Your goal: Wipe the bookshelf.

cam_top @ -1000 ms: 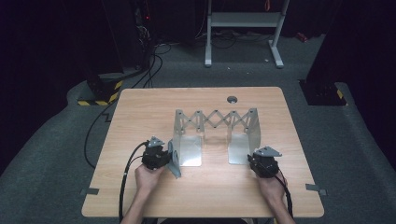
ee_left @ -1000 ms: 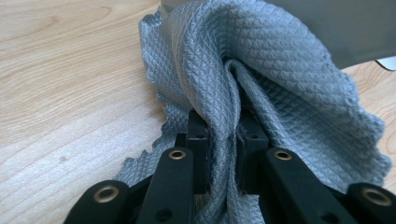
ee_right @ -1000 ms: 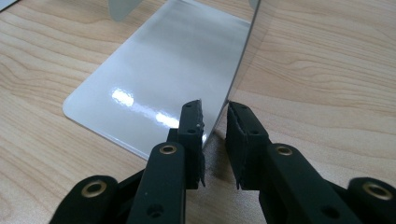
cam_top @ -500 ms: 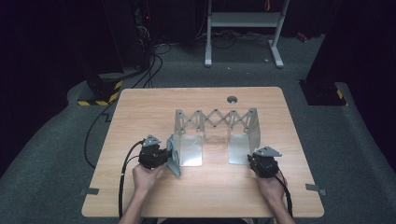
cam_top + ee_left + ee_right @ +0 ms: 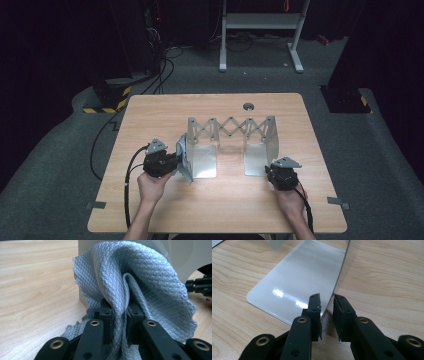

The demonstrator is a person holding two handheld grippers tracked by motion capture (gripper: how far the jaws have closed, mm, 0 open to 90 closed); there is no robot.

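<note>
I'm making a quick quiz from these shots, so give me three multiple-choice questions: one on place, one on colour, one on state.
1. Where is the cloth?
A. against the rack's left plate
B. on the floor
C. under the right gripper

2. What colour is the cloth?
A. red
B. blue-grey
C. yellow

3. How is the right gripper set?
A. shut on the cloth
B. jaws astride the rack's right plate edge
C. lifted high above the table

Answers: 1 A, the left gripper presses it there; 2 B, the left gripper view shows it; 3 B, the plate edge runs between its jaws.
</note>
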